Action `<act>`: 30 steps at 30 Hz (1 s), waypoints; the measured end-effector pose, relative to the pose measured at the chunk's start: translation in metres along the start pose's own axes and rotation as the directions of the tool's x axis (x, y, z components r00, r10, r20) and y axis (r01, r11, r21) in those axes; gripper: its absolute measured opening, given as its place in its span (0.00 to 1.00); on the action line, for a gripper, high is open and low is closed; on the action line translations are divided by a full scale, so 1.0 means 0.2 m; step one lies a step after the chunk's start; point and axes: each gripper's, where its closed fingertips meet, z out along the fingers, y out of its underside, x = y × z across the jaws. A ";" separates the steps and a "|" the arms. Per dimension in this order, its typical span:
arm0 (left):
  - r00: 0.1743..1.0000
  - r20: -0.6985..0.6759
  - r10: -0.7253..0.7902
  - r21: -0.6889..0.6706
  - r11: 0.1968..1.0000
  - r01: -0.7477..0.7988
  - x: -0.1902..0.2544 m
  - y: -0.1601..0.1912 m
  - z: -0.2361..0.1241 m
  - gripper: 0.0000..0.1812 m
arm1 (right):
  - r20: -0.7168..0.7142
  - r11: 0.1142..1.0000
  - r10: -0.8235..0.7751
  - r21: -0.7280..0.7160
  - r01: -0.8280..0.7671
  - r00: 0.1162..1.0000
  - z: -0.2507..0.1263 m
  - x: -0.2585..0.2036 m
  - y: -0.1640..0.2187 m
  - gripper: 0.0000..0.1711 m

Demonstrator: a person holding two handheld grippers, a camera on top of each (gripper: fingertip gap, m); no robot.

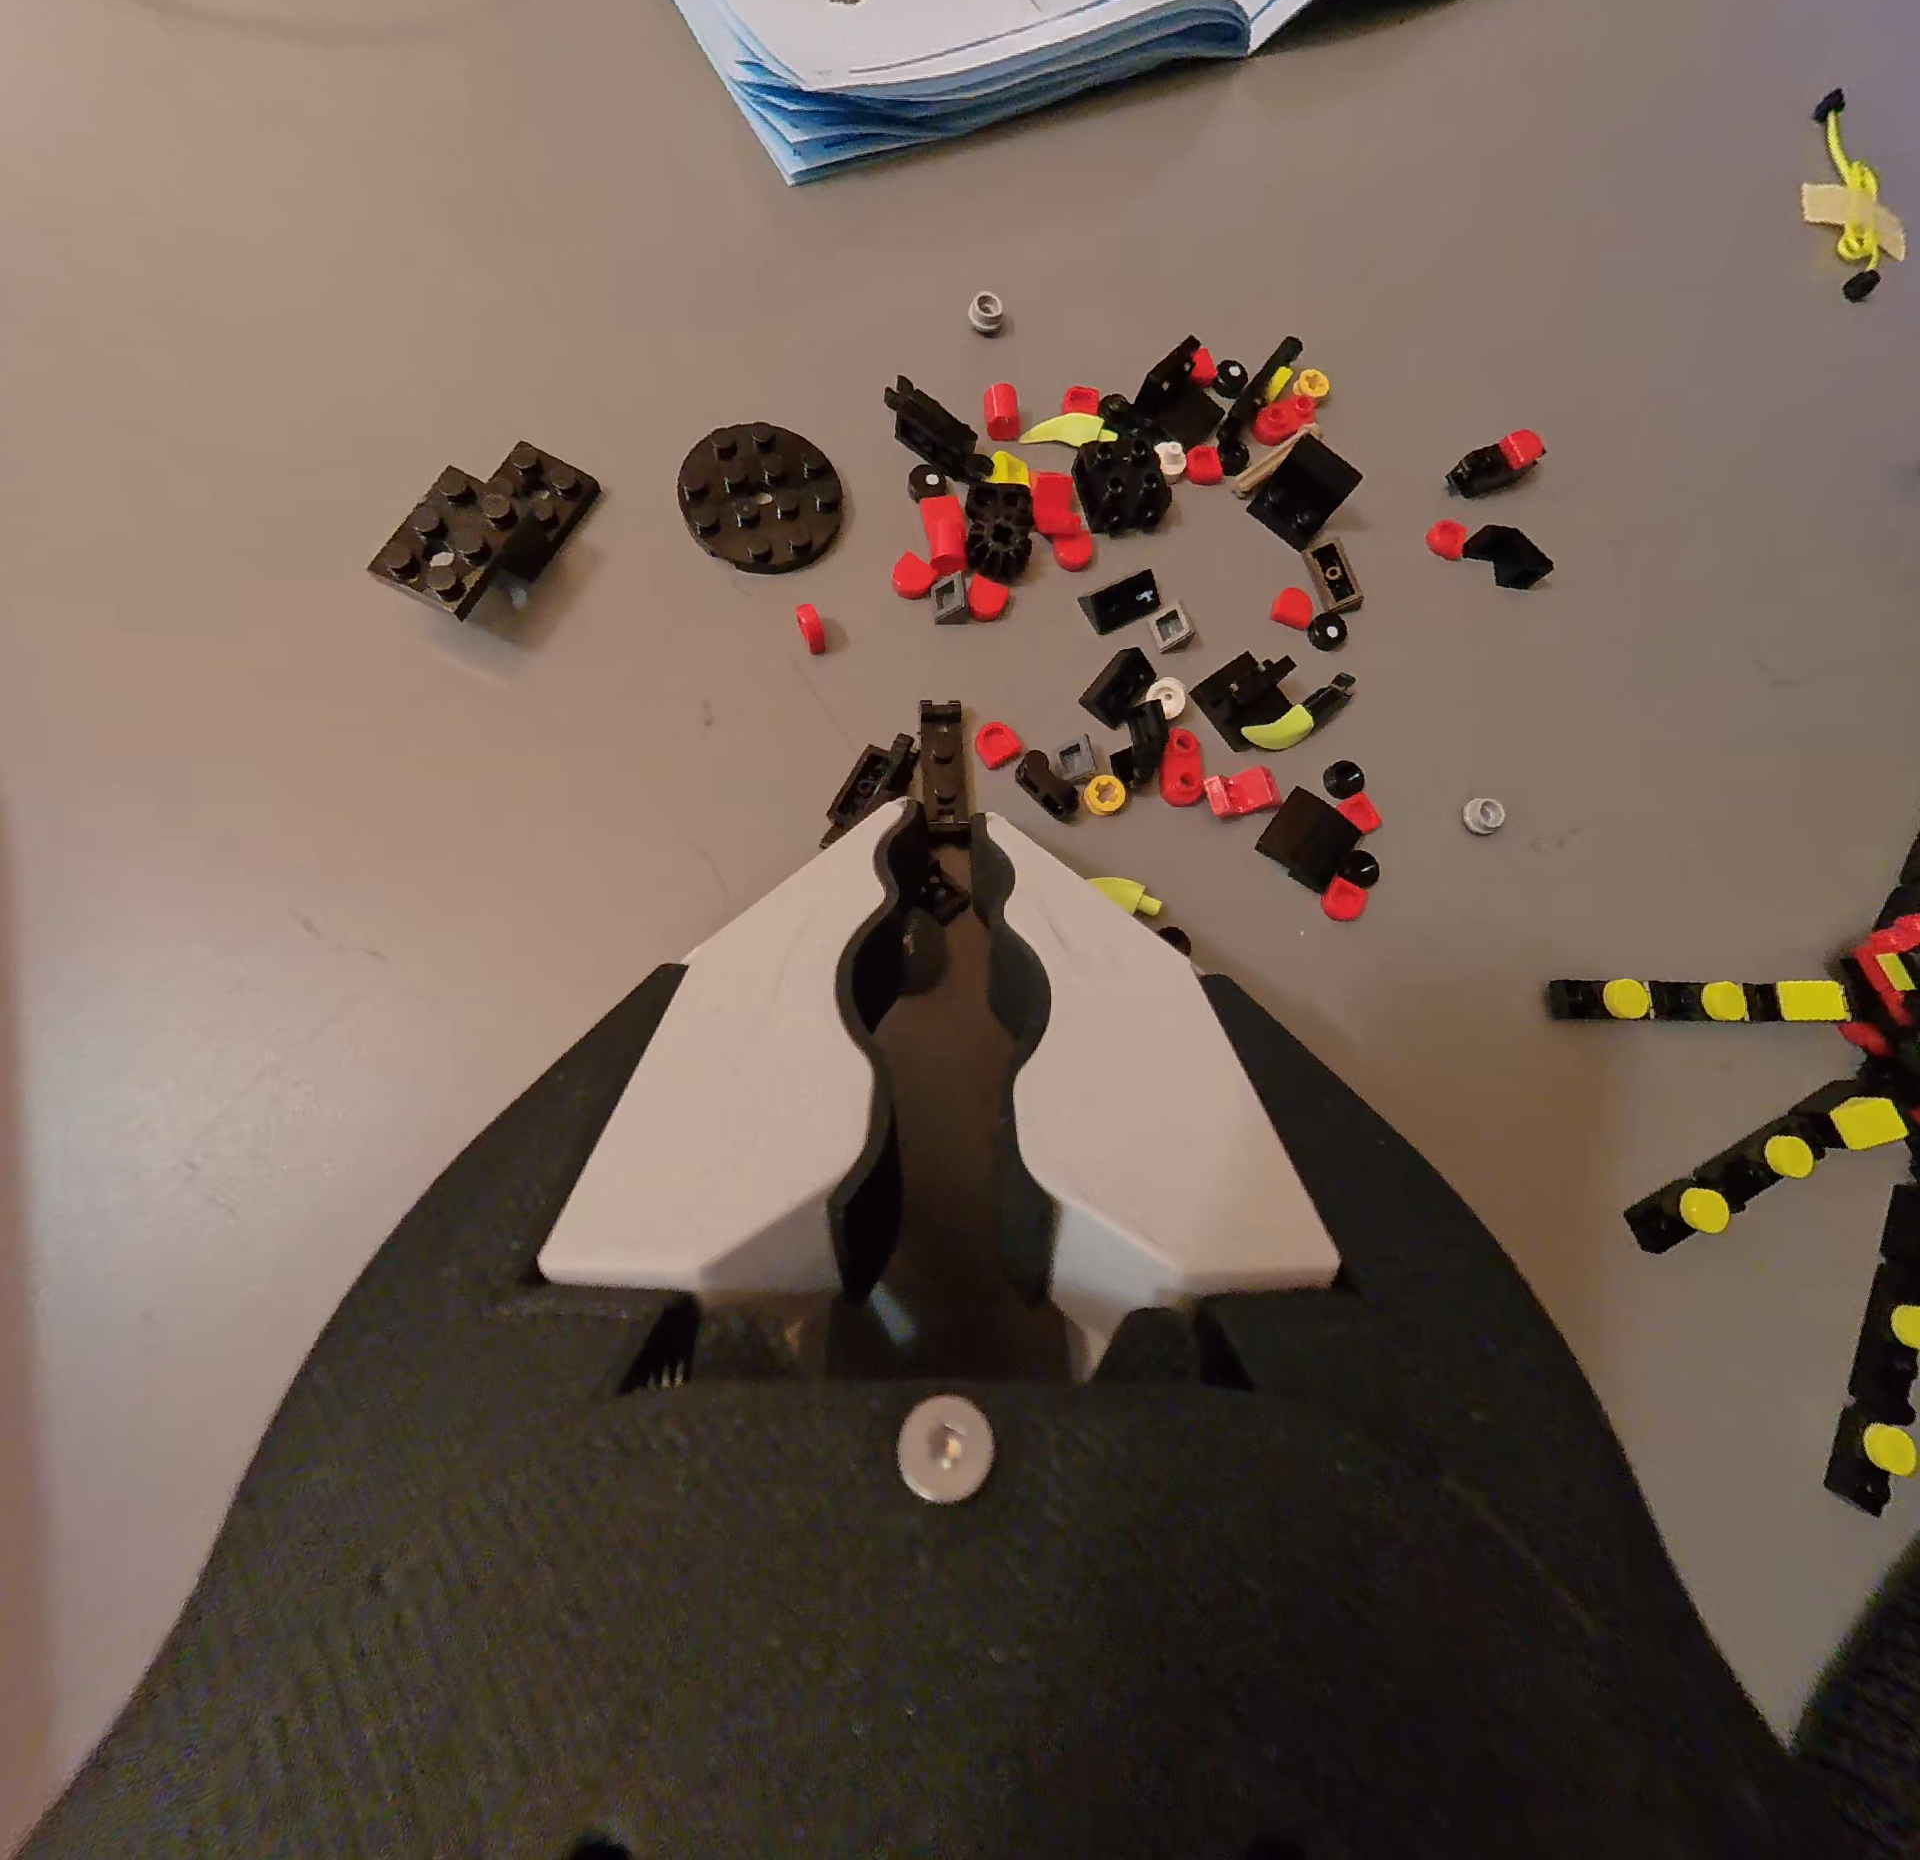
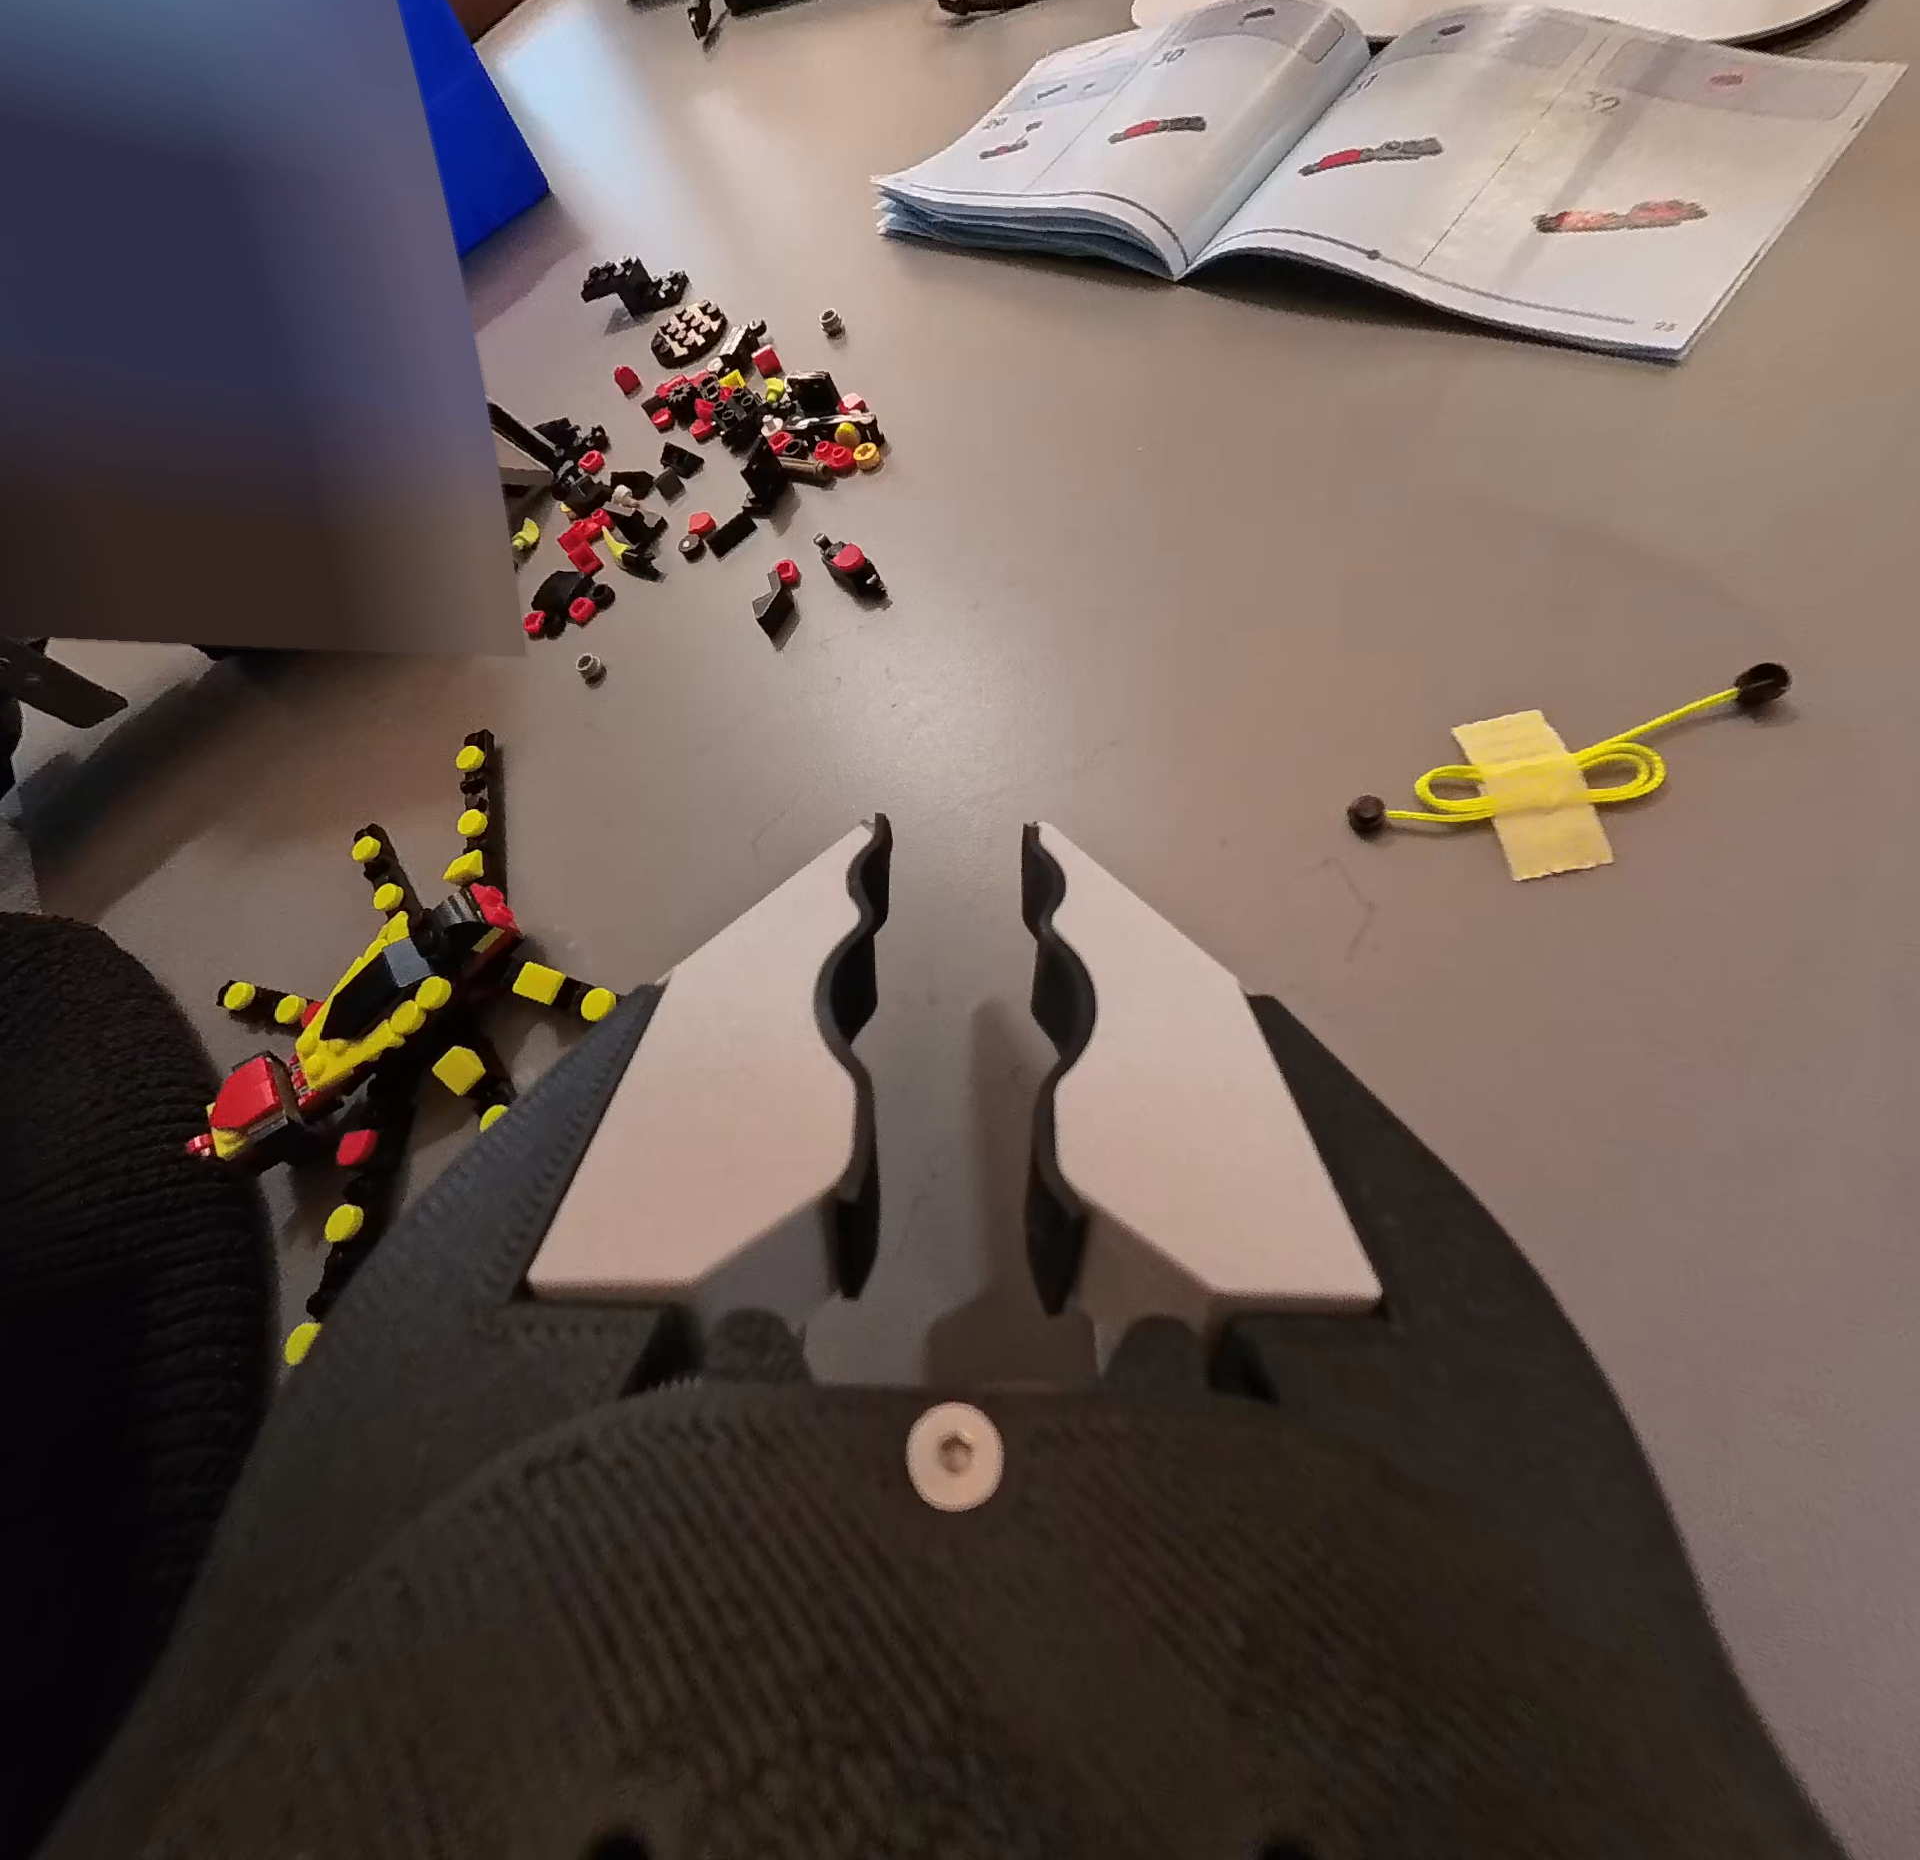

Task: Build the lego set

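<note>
My left gripper (image 1: 943, 823) is shut on a narrow black lego plate (image 1: 941, 761) that sticks out past its tips, just above the near edge of a pile of loose red, black and yellow lego pieces (image 1: 1132, 584). The pile also shows in the right wrist view (image 2: 717, 460). A part-built black, yellow and red spider-like model (image 2: 395, 1021) lies left of my right gripper (image 2: 956, 844), which is open and empty over bare table. The model's legs show at the right edge of the left wrist view (image 1: 1745, 1083).
An open instruction booklet (image 2: 1382, 169) lies at the back; it also shows in the left wrist view (image 1: 1039, 34). A yellow cord taped in a loop (image 2: 1538, 782) lies right. A round black plate (image 1: 758, 496) and a black plate assembly (image 1: 478, 527) sit left of the pile. A blue box (image 2: 468, 127) stands far left. Tip to tip, the grippers are about 25 centimeters apart.
</note>
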 end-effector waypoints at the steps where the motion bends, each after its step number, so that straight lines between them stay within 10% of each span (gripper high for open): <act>1: 1.000 0.000 0.000 0.000 1.000 0.000 0.00 0.00 0.00 0.04 | 0.000 1.000 0.001 0.000 -0.001 1.000 0.00 0.00 0.00 0.14; 30: 0.999 -0.039 0.018 0.101 0.995 -0.014 0.03 -0.08 -0.04 0.04 | 0.001 1.000 0.003 -0.001 -0.003 1.000 0.00 0.00 0.00 0.14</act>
